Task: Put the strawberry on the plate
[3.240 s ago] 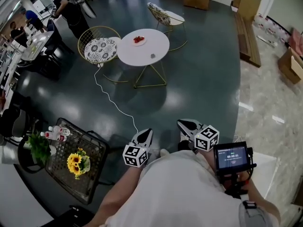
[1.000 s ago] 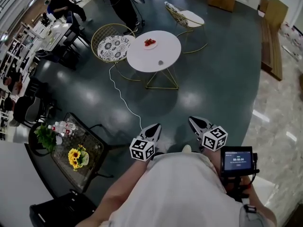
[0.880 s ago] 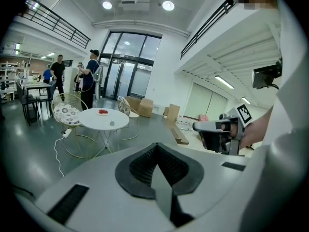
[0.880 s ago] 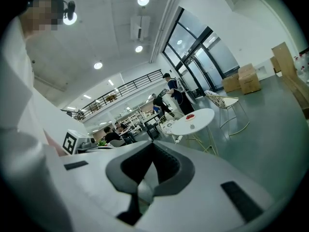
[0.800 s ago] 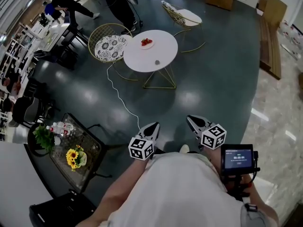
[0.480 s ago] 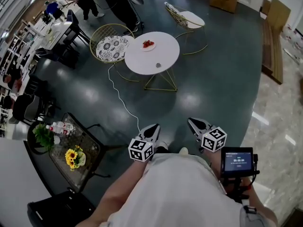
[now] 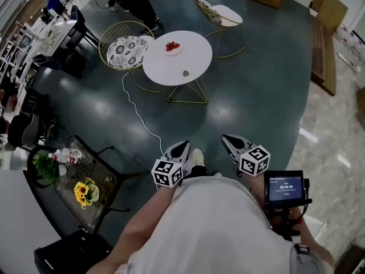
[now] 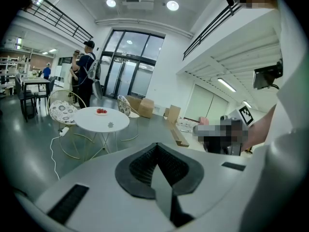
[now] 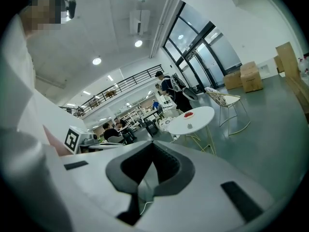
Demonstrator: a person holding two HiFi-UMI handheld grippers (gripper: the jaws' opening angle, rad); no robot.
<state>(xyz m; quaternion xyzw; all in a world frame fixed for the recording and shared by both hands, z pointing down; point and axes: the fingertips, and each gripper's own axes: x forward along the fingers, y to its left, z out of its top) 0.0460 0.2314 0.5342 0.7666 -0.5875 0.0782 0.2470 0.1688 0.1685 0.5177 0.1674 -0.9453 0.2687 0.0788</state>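
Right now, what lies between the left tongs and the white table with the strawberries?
In the head view, only dark floor, crossed by a white cable that runs from near the left tongs toward the chair beside the white table.

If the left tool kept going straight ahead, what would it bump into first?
Nothing nearby: the shut left tool points out over dark floor. The round white table sits a little left of its line. Far off it might reach the cardboard boxes, though depth is unclear.
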